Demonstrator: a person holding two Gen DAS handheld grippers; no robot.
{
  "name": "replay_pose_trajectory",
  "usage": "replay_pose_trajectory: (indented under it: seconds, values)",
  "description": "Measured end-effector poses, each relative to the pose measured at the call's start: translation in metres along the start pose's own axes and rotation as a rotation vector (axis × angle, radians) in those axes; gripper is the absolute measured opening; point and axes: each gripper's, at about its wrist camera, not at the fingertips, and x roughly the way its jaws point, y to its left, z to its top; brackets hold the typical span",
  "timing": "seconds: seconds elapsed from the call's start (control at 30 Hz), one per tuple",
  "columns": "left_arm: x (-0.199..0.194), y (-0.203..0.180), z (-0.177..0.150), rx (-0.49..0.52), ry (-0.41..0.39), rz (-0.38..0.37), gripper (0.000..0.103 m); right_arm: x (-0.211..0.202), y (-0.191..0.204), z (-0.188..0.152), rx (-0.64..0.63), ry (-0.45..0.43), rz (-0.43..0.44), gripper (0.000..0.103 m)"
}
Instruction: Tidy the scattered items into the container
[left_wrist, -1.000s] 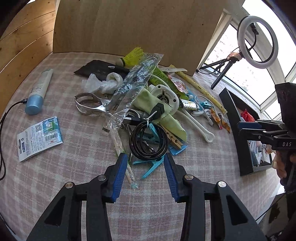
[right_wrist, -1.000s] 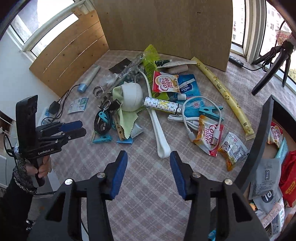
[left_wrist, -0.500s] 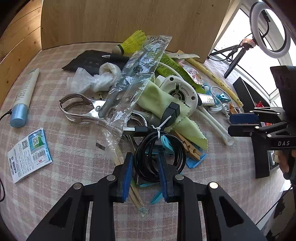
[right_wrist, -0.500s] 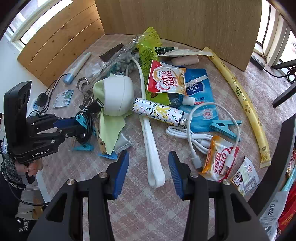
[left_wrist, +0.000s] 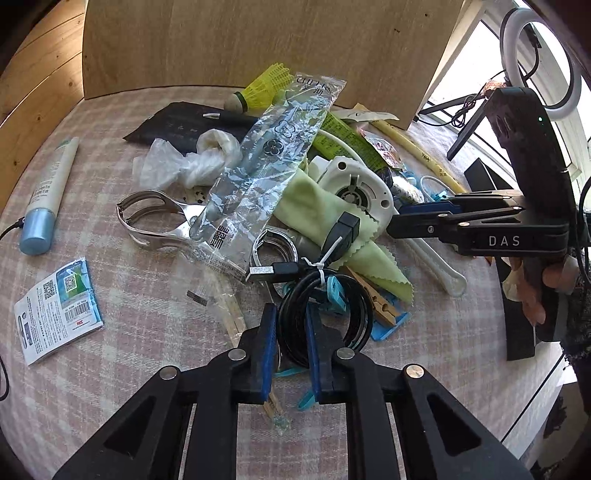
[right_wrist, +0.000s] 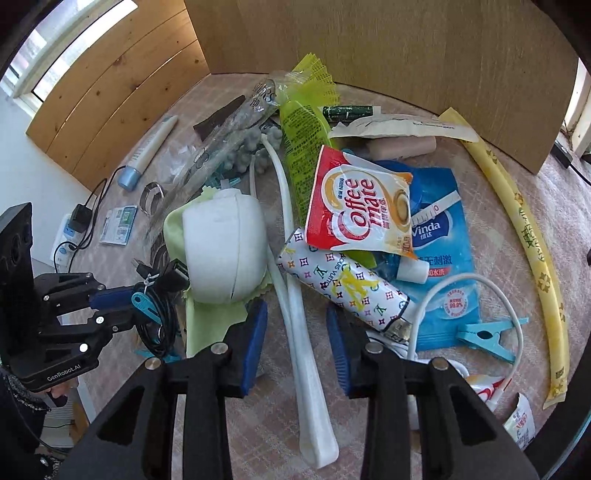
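Observation:
A pile of small items lies on the checked tablecloth. My left gripper (left_wrist: 290, 341) is shut on a coiled black USB cable (left_wrist: 325, 314), tied with a white zip tie; the grip also shows in the right wrist view (right_wrist: 159, 317). My right gripper (right_wrist: 295, 332) is open, its fingers on either side of a long white shoehorn (right_wrist: 299, 325). Close by lie a white round fan (right_wrist: 221, 251), a patterned tube (right_wrist: 347, 284) and a Coffee mate sachet (right_wrist: 362, 210). The black container (left_wrist: 517, 325) stands at the right edge, behind the right gripper's body.
Metal tongs (left_wrist: 155, 218), a clear wrapper (left_wrist: 273, 162), a green cloth (left_wrist: 332, 229), a blue-capped tube (left_wrist: 48, 199) and a paper card (left_wrist: 55, 310) lie around the cable. A white cable (right_wrist: 443, 302), blue peg (right_wrist: 484, 336), tissue pack (right_wrist: 439, 236) and yellow stick (right_wrist: 528, 236) lie right. A wooden board (left_wrist: 258, 44) stands behind.
My left gripper moved forward and closed on the black cable coil. My right gripper moved forward and down over the shoehorn, its jaws narrowing a little but staying open.

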Motion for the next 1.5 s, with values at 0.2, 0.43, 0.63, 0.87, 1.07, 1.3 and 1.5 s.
replay_pose_trajectory:
  seconds: [0.2,0.43,0.63,0.87,1.07,1.3,1.5]
  values:
    - [-0.008,-0.002,-0.003,-0.019,-0.008,-0.041,0.01,0.009,0.002,0.016,-0.04,-0.025,0.045,0.019]
    - [-0.03,-0.009,-0.006,-0.022,-0.044,-0.068,0.007,-0.007,0.018,0.003,-0.066,-0.039,0.057,0.007]
    - [-0.054,-0.014,-0.015,-0.013,-0.079,-0.08,0.007,-0.043,0.024,-0.026,-0.023,-0.09,0.114,0.007]
    - [-0.082,-0.022,-0.023,-0.005,-0.118,-0.094,0.007,-0.09,0.01,-0.063,0.076,-0.178,0.15,0.006]
    - [-0.098,-0.045,-0.02,0.031,-0.148,-0.11,0.007,-0.131,-0.006,-0.088,0.159,-0.27,0.171,0.006]
    - [-0.102,-0.088,-0.007,0.11,-0.163,-0.155,0.007,-0.187,-0.037,-0.124,0.236,-0.386,0.122,0.006]
    - [-0.099,-0.132,0.008,0.181,-0.16,-0.237,0.007,-0.249,-0.077,-0.167,0.316,-0.493,-0.018,0.006]
